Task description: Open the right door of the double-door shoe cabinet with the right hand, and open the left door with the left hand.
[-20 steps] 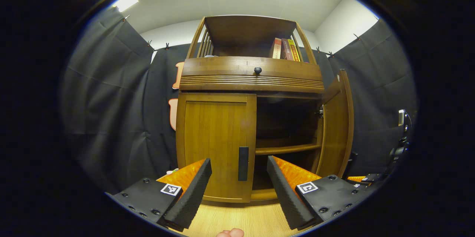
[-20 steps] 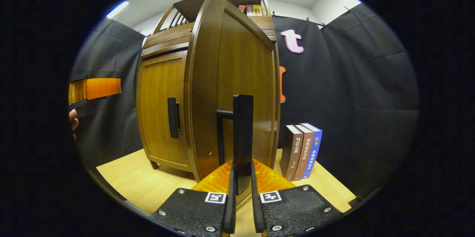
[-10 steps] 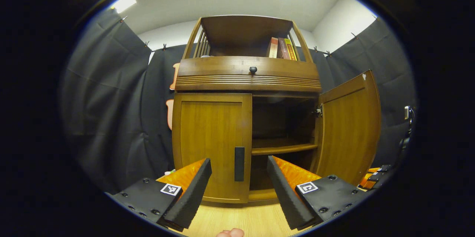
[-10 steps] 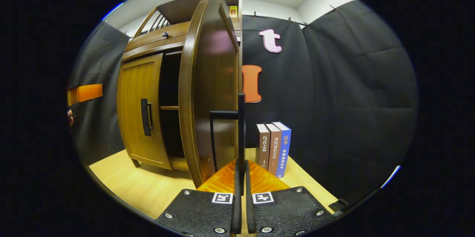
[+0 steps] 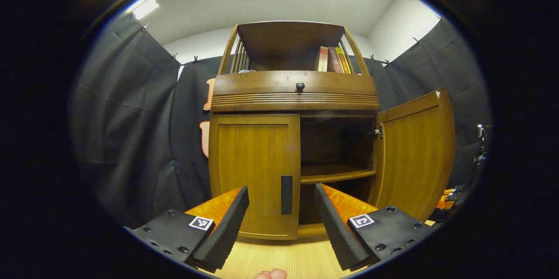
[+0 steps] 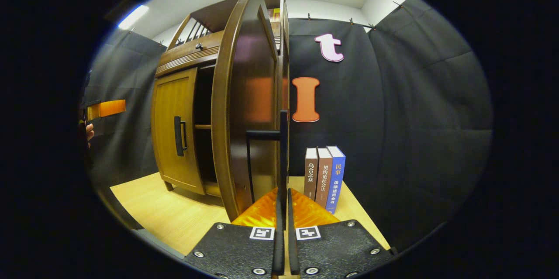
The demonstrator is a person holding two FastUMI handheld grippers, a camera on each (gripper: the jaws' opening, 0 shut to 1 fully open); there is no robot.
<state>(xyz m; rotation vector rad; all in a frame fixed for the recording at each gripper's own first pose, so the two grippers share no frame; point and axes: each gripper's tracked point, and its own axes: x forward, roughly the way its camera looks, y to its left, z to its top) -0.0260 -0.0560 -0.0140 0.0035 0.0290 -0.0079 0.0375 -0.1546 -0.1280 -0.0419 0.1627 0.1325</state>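
Wooden shoe cabinet stands ahead of the left tongs, which gape wide with the closed left door and its handle just beyond the gap. Right tongs are clamped on the right door's handle; the right door stands swung out. Three books stand beyond them on the surface.

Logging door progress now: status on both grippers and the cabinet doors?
Right gripper shut on black bar handle, right wooden door swung open. Left gripper open, short of closed left wooden door.
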